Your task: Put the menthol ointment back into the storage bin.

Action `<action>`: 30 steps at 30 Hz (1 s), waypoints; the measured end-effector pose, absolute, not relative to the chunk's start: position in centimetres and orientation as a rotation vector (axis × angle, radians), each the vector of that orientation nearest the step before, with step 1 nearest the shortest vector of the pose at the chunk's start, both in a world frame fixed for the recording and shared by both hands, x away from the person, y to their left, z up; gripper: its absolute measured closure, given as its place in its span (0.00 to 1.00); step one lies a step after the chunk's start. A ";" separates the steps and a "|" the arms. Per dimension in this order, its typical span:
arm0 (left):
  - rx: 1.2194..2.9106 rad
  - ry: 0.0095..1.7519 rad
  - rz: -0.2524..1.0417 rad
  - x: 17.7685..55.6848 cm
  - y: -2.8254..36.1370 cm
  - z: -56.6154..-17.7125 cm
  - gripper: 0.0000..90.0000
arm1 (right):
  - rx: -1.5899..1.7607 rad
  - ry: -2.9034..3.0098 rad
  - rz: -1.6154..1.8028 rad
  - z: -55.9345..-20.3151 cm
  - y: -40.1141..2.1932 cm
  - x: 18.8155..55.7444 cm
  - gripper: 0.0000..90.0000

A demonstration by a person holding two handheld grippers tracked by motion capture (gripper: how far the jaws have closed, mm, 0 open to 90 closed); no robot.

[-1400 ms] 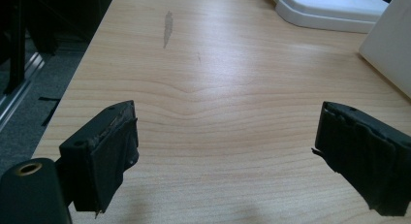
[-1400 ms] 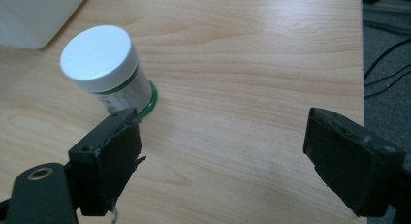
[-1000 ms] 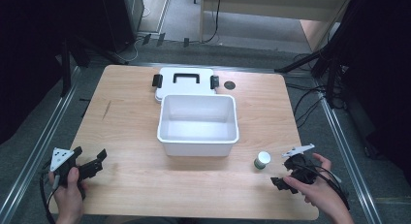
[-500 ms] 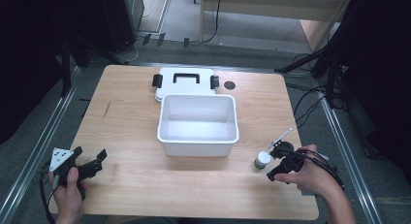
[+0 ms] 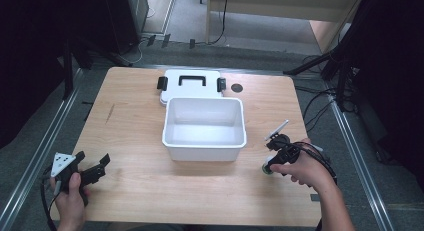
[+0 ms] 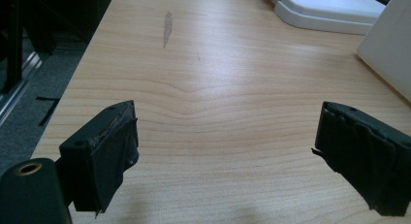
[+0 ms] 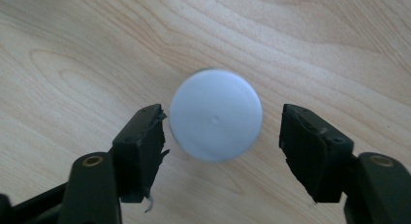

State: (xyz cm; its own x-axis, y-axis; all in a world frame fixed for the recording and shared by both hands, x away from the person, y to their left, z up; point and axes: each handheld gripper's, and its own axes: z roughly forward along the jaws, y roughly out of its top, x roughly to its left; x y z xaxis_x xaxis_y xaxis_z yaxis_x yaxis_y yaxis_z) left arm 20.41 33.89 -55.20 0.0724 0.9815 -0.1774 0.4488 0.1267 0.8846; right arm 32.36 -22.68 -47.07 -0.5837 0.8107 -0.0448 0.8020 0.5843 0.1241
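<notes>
Small round jar with a white lid (image 7: 215, 115) sat between the jaws of your right gripper (image 7: 222, 132), which pointed straight down at it; the jaws had just been closing, the left pad at the lid's edge and a clear gap remaining on the other side, so nothing was gripped yet. In the high view that jar (image 5: 267, 169) stood in the lower right of the frame, under your right gripper (image 5: 274, 162) and just ahead of your right hand (image 5: 304, 167). Left of it, near the middle, sat the empty white rectangular plastic bin (image 5: 204, 123), with its flat white lid with a black handle (image 5: 190, 83) touching behind it. Your left gripper (image 5: 90, 167) rested in the lower left on the light wooden table (image 5: 130, 116), its jaws standing wide apart over bare wood (image 6: 223, 151).
</notes>
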 end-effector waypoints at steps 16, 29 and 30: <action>1.463 1.517 0.761 20.3 33.9 -55.2 0.10 | 1.362 2.791 0.128 -45.5 -21.5 33.8 0.58; 1.465 1.515 0.760 20.3 33.9 -55.2 0.10 | 1.336 2.774 0.203 -40.3 -20.4 35.3 0.58; 1.465 1.516 0.758 20.3 33.9 -55.2 0.10 | 1.321 2.778 0.212 -40.0 -20.3 35.5 0.58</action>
